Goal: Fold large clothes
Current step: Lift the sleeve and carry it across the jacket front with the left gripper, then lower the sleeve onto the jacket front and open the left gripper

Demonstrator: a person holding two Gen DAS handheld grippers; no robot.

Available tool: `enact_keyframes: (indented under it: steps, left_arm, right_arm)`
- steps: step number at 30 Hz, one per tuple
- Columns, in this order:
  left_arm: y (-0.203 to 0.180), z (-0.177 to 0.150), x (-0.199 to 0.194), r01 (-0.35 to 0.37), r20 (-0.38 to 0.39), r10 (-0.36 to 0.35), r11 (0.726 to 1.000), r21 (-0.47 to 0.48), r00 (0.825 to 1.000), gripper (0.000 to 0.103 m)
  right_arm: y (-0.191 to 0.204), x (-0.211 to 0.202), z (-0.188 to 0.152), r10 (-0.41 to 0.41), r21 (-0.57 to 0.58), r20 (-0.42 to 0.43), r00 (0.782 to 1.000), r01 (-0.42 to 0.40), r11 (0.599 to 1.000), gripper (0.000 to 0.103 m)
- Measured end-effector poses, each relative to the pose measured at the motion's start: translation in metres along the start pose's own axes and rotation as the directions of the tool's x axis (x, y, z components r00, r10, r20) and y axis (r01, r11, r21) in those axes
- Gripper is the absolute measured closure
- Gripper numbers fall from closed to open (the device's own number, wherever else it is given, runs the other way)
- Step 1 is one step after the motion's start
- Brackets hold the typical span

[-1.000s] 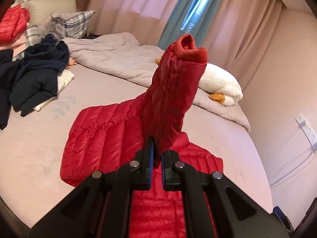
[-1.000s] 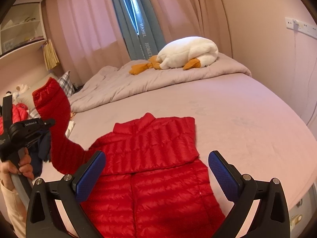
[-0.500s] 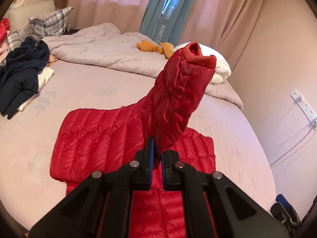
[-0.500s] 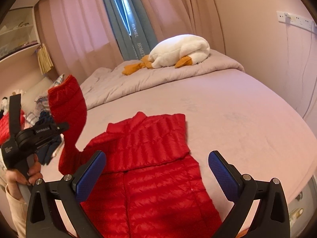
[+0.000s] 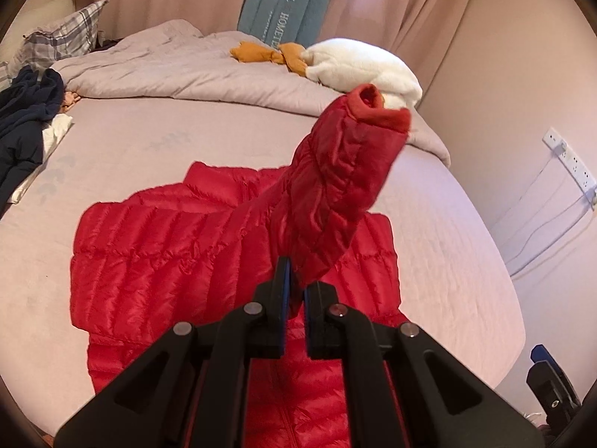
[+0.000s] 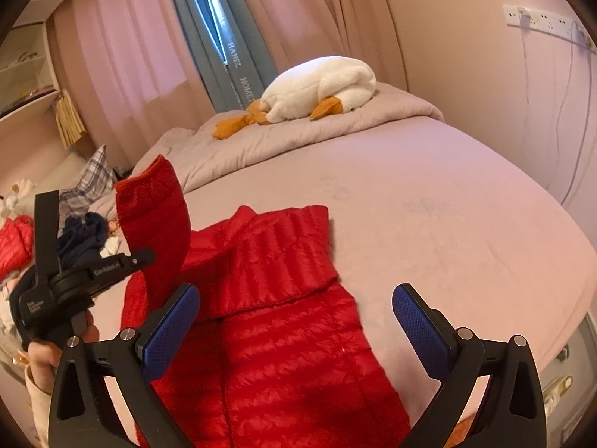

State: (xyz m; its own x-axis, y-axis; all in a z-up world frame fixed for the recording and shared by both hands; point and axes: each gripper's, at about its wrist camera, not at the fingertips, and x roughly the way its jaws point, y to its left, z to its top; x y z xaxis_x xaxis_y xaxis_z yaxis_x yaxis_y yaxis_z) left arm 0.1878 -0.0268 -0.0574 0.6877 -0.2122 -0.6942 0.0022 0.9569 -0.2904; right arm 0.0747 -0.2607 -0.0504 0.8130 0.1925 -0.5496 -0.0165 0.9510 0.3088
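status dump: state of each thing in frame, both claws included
left claw: shut on the sleeve
right claw: open, holding nothing, above the jacket
sleeve: lifted off the bed, cuff up
red jacket: flat on the bed, other sleeve folded across it
plush goose: lying on the duvet
duvet: bunched at the bed's far edge

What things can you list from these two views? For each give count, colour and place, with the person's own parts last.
Puffer jacket: one, red, flat on bed, one sleeve lifted.
Bed: one, pale pink sheet.
Duvet: one, grey, far end of bed.
Plush goose: one, white and orange, on duvet.
Clothes pile: dark navy, left bed edge.
Plaid pillow: one, grey, far left.
Curtains: pink, teal strip between.
Power strip: one, white, on wall.
Left gripper: jaws shut on sleeve.
Right gripper: jaws open above jacket.
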Motion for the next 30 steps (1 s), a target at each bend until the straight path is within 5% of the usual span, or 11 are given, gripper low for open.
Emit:
enact_keyframes:
  steps: [30]
  left_arm:
    - [-0.02,-0.036,0.075,0.012,-0.218,-0.007,1.0,0.021,0.976,0.096]
  right_arm:
    - [-0.018,0.014,-0.008,-0.045,0.038,-0.067,0.997,0.047,0.998,0.001]
